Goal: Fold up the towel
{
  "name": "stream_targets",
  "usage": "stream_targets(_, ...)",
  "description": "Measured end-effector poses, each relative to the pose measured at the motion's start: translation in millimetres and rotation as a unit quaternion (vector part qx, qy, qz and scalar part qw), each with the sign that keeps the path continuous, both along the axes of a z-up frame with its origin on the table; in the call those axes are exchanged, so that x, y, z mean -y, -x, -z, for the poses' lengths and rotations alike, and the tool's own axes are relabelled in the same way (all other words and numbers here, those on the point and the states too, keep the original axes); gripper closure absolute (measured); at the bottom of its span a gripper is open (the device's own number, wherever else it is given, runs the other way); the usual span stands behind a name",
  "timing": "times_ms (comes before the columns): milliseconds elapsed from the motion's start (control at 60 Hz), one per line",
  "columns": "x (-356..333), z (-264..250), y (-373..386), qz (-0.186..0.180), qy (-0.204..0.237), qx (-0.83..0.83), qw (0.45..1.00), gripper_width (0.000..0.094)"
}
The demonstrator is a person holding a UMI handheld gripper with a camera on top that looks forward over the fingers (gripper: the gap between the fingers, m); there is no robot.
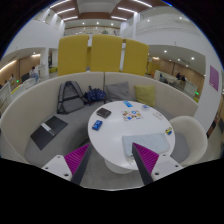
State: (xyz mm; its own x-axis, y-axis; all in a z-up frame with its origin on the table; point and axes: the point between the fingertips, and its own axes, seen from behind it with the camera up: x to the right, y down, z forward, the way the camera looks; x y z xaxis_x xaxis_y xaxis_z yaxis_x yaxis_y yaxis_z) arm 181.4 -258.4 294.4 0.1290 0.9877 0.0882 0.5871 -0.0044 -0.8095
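Gripper: fingers stood wide apart, holding nothing, high above the round white table.
Table: small items lay on it.
Chair: white, beside table.

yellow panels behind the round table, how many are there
3: yellow panels side by side beyond the round white table and ahead of the open tongs: left, middle, right. More may be hidden.

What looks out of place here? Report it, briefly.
Nothing stands out. The round table stands level, the small items lie flat on it, and nothing has spilled. The gripper hangs above it, jaws open and empty. The white chair stands upright.
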Motion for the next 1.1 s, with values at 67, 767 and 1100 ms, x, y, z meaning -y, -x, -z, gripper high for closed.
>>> stream_targets(67, -20, 13, 4, 0.006, -0.003, -0.003, 1.000, 0.0066)
stream_targets(767, -131, 267, 161, -0.033, 0.006, -0.014, 0.999, 0.0067)
stream_targets(1100, -162, 320, 197, -0.023, -0.049, 0.040, 0.998, 0.0912)
